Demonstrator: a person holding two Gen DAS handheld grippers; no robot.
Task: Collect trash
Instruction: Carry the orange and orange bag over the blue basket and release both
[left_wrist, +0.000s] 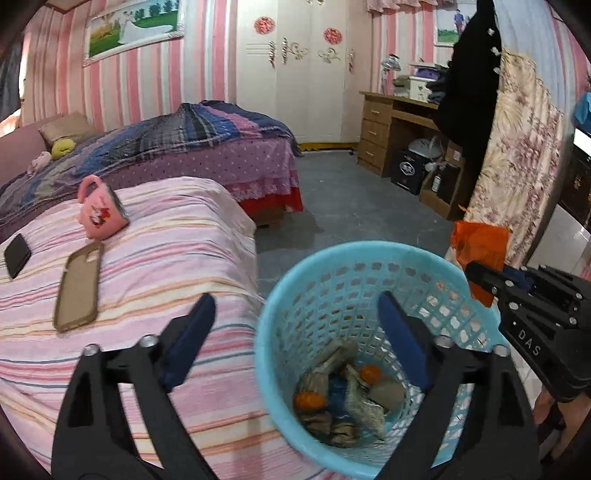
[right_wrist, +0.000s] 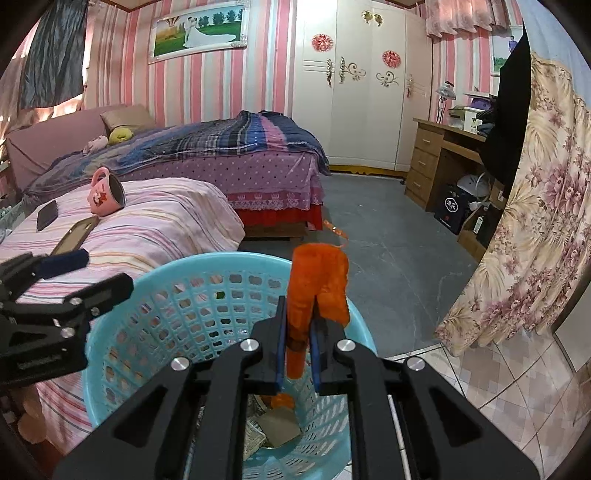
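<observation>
A light blue mesh trash basket (left_wrist: 295, 295) (right_wrist: 147, 280) stands beside the striped bed and holds several crumpled wrappers (left_wrist: 343, 398). My right gripper (right_wrist: 298, 317) is shut on an orange plastic wrapper (right_wrist: 317, 280) and holds it above the basket's near rim; the wrapper also shows in the left wrist view (left_wrist: 480, 243). My left gripper (left_wrist: 295, 317) is open and empty, its fingers straddling the basket's left rim, one over the bed and one over the basket. It shows in the right wrist view (right_wrist: 88, 273) at the left.
A pink mug (left_wrist: 99, 210), a brown phone case (left_wrist: 77, 288) and a black phone (left_wrist: 16, 254) lie on the pink striped bed (left_wrist: 184, 258). A second bed, a wardrobe, a wooden desk (right_wrist: 436, 162) and a floral curtain (right_wrist: 535, 221) surround the grey floor.
</observation>
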